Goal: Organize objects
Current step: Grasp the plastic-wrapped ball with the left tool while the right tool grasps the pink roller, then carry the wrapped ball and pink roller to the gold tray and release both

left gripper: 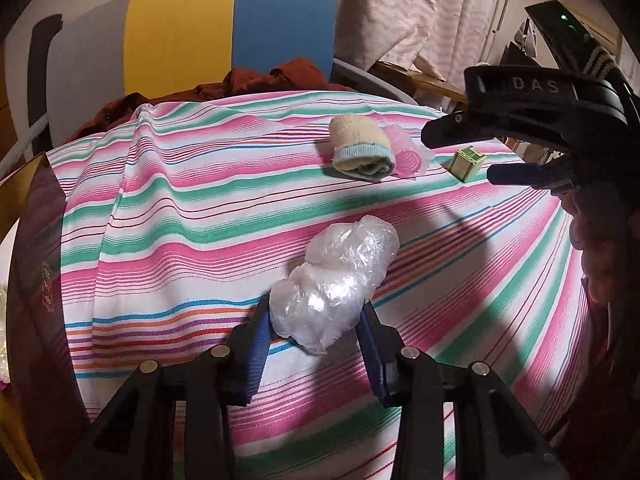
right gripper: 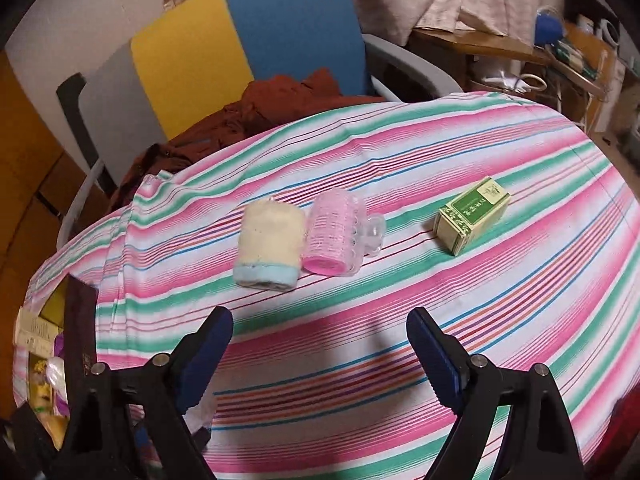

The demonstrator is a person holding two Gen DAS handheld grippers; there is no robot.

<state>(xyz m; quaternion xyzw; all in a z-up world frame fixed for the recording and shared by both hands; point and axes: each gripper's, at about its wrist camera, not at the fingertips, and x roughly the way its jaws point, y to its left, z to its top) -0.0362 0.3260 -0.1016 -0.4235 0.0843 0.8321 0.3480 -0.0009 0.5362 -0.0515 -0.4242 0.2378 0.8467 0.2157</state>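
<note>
A crumpled clear plastic bag (left gripper: 336, 276) lies on the striped tablecloth (left gripper: 180, 220), and my left gripper (left gripper: 316, 306) is shut on its near end, blue pads pressing both sides. Further back lie a rolled cream sock with a blue cuff (left gripper: 362, 148) (right gripper: 268, 246), a pink hair roller in a clear case (left gripper: 408, 156) (right gripper: 336, 236) touching it, and a small green box (left gripper: 466, 164) (right gripper: 474, 214). My right gripper (right gripper: 320, 316) (left gripper: 472, 152) hovers open and holds nothing, short of the sock and roller and above the cloth.
A dark box wall (left gripper: 36, 260) (right gripper: 82, 320) stands at the table's left edge with packets beside it. Behind the table is a grey, yellow and blue chair (right gripper: 240, 52) with a rust-brown garment (right gripper: 280, 96). A cluttered wooden shelf (right gripper: 560, 52) is at the far right.
</note>
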